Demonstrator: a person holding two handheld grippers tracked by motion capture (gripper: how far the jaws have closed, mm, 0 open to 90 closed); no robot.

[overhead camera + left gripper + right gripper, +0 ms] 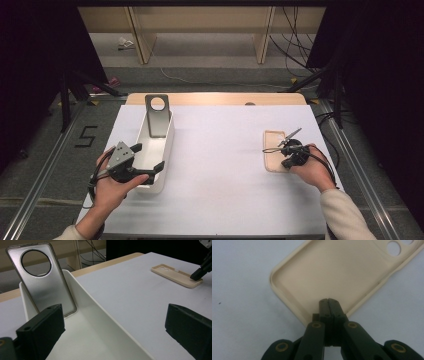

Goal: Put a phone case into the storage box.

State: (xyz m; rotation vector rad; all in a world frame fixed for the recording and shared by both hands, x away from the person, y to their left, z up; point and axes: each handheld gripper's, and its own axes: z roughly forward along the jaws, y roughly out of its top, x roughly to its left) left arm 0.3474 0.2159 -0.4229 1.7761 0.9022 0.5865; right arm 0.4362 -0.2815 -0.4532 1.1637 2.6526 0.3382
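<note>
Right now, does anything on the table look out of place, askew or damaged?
Nothing looks damaged or spilled. The silver phone case stands propped against the far end of the white bin, leaning rather than lying flat. The beige phone case lies open side up on the table, with the right gripper shut, its tips over the case's near edge.

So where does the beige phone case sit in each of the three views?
High view: beige case lies flat at the right of the white mat, under the right gripper.
Left gripper view: upper right, with the right gripper's tip on its near end.
Right gripper view: upper middle, open side up, shut jaws over its near edge.
Shared landmark: the case's camera holes.
</note>
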